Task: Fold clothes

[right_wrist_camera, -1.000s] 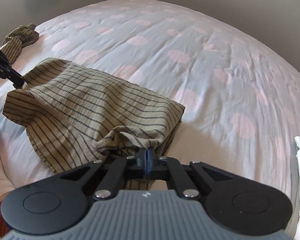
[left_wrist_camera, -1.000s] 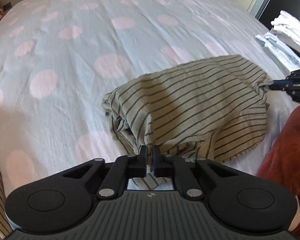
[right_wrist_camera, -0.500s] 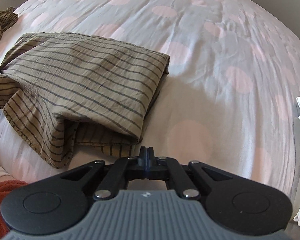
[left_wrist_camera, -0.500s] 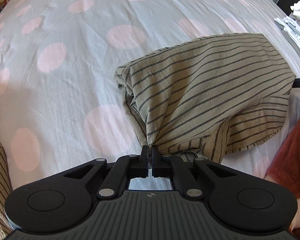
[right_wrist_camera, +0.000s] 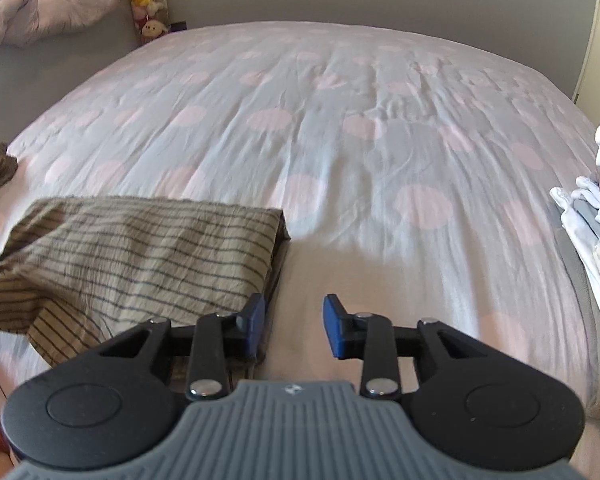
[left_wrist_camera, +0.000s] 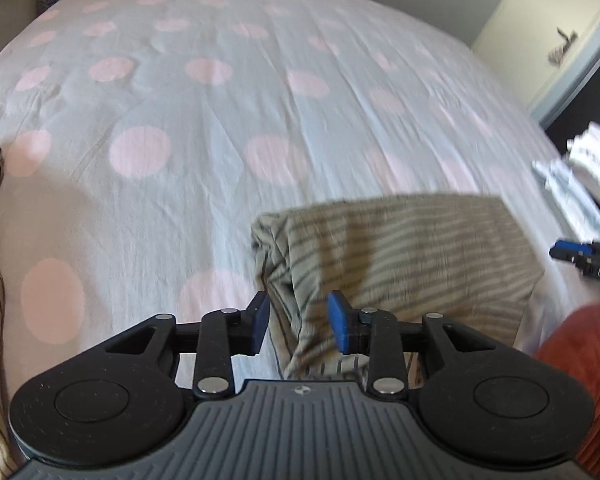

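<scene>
Both grippers, left (left_wrist_camera: 298, 326) and right (right_wrist_camera: 294, 326), are opening, pads clear of the folded striped garment (right_wrist_camera: 140, 248) lying on the polka-dot bedspread (right_wrist_camera: 340, 140); they should be withdrawn without snagging its edges.

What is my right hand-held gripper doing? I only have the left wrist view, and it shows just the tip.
Observer: The right hand-held gripper has its jaws opening, with nothing between them. Only bare bedsheet shows in the gap.
Operator: Where is it relative to the fold?
Observer: The striped garment lies folded just left of it, and the folded edge runs behind the left fingertip.
Operator: Anything beyond the bed on that side?
Observer: A pink bundle of bedding rests by the far wall.
</scene>
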Available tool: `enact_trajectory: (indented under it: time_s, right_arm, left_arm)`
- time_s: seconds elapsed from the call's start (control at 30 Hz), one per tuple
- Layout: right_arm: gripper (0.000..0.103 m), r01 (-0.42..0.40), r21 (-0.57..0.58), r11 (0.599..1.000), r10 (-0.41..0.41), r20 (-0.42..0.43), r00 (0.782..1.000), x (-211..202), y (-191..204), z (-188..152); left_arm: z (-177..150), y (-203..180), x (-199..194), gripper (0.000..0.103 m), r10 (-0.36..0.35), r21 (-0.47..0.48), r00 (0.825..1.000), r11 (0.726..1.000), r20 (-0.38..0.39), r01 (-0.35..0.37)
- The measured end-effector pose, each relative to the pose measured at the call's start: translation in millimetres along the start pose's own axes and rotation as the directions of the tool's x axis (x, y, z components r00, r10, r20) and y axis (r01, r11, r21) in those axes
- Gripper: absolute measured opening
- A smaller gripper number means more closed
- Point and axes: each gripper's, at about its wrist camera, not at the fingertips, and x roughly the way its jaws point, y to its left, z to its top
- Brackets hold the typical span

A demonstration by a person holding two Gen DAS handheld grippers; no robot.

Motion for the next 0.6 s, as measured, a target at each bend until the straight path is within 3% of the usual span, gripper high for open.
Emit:
enact_trajectory:
  time_s: [0.13,0.23,0.43,0.5,0.6]
  right_arm:
    - [0.050,-0.063,0.102,0.993,0.059,0.041,0.997,9,-5,16]
    - [0.055,-0.159,0.224,0.961,0.147,0.069,0.987,30,-11,22]
    - [0.050,-0.342,0.492,0.801,0.334,0.108,0.937,74,-40,4]
    - [0.048,-0.380,0.545,0.748,0.361,0.146,0.921,79,-49,1]
    - [0.041,-0.419,0.584,0.695,0.378,0.199,0.904,84,-55,-1]
  left_arm:
    - [12,7,14,0.039,-0.014,-0.082,0.999,0.996,0.036,0.017]
    - [17,17,27,0.041,-0.036,-0.179,0.997,0.983,0.061,0.046]
    - [5,47,55,0.039,-0.164,-0.379,0.980,0.904,0.115,0.196]
    - [0,57,61,0.036,-0.195,-0.428,0.972,0.873,0.134,0.234]
    - [1,67,66,0.032,-0.217,-0.448,0.958,0.849,0.187,0.280]
